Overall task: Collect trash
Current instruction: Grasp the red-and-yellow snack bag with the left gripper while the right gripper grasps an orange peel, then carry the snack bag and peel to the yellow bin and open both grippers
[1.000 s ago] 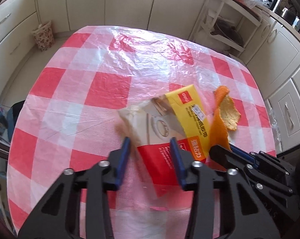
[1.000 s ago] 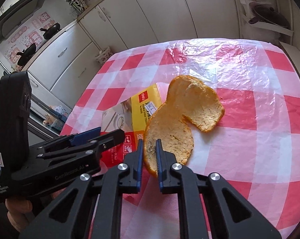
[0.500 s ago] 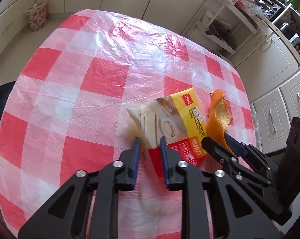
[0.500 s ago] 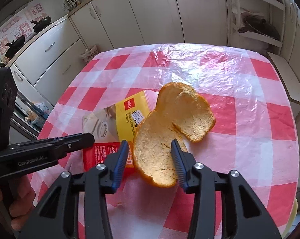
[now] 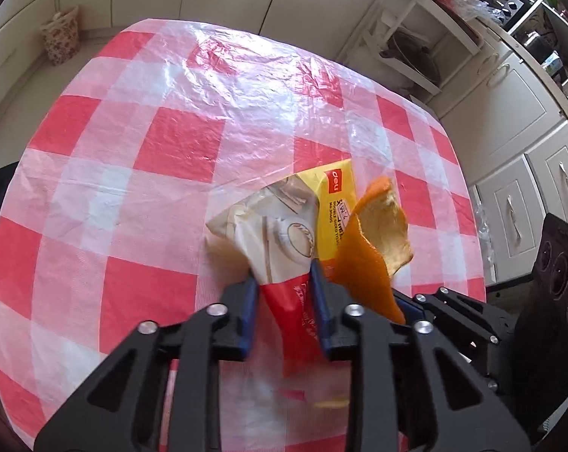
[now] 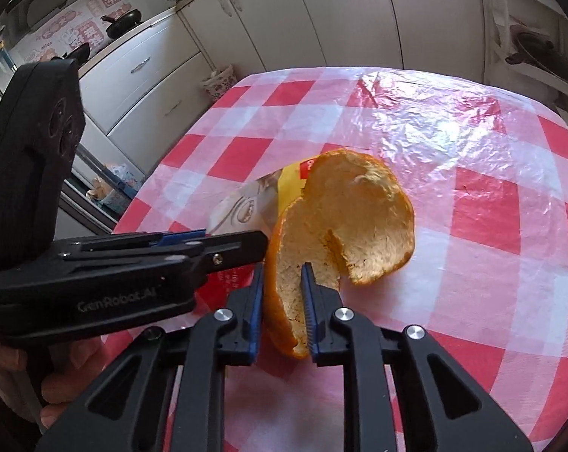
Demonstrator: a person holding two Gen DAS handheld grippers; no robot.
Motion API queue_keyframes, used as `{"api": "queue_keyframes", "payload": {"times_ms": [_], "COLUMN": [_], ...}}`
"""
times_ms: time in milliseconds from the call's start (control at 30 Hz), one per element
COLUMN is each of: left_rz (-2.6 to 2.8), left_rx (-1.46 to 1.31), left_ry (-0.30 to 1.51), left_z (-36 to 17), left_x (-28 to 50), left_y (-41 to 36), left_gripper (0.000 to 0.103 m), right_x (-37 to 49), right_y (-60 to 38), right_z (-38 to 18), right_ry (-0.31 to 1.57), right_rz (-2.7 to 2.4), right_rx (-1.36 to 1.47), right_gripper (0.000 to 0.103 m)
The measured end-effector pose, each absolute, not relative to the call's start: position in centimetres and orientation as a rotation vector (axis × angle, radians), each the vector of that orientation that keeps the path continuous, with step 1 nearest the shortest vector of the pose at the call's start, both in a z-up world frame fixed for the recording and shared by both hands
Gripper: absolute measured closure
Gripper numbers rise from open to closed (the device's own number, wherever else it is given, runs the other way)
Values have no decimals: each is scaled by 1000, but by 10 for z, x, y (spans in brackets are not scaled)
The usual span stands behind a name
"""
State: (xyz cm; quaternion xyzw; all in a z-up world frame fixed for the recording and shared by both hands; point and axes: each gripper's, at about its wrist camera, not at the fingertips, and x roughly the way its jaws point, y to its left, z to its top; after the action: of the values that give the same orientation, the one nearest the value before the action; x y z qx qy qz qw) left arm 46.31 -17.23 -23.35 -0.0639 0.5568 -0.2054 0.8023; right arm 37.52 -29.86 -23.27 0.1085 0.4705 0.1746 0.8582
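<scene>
My left gripper (image 5: 284,282) is shut on a crumpled red, yellow and white plastic wrapper (image 5: 284,226) and holds it above the red-and-white checked tablecloth (image 5: 170,113). My right gripper (image 6: 282,275) is shut on a large curled orange peel (image 6: 351,218), also lifted off the cloth. The peel shows in the left wrist view (image 5: 374,248) just right of the wrapper. The wrapper shows in the right wrist view (image 6: 253,203) behind the peel. The left gripper (image 6: 208,241) sits close beside the right one, at its left.
The table is covered by a thin plastic sheet (image 6: 434,113). White kitchen cabinets (image 5: 510,132) surround it. A floral basket (image 5: 59,37) stands on the floor beyond the far edge. A white shelf rack (image 5: 415,37) stands at the far right.
My left gripper closed on the wrapper and lifted it. My right gripper opened briefly, then closed again on the orange peel and raised it.
</scene>
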Motion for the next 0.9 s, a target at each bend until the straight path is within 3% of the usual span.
{"api": "queue_keyframes", "payload": {"times_ms": [167, 433, 633, 700, 733, 767, 900], "left_rz": [-454, -399, -330, -310, -301, -296, -282], "left_rx": [-145, -105, 22, 31, 30, 24, -7], "left_ry": [1175, 1078, 898, 843, 824, 814, 793], "left_z": [-224, -194, -147, -131, -125, -121, -112], "left_x": [455, 443, 403, 388, 380, 374, 348], "left_y": [-168, -139, -118, -110, -106, -103, -86], "left_gripper": [95, 96, 95, 95, 95, 95, 95], "right_x": [371, 346, 331, 327, 325, 323, 326], "right_y": [-294, -313, -336, -333, -328, -319, -281], "right_z": [-227, -200, -191, -192, -192, -191, -201], "right_ry": [985, 926, 916, 909, 894, 877, 885], "right_rz": [379, 372, 319, 305, 308, 313, 301], "right_rx": [222, 238, 230, 224, 208, 177, -5], "right_gripper": [87, 97, 97, 81, 59, 49, 49]}}
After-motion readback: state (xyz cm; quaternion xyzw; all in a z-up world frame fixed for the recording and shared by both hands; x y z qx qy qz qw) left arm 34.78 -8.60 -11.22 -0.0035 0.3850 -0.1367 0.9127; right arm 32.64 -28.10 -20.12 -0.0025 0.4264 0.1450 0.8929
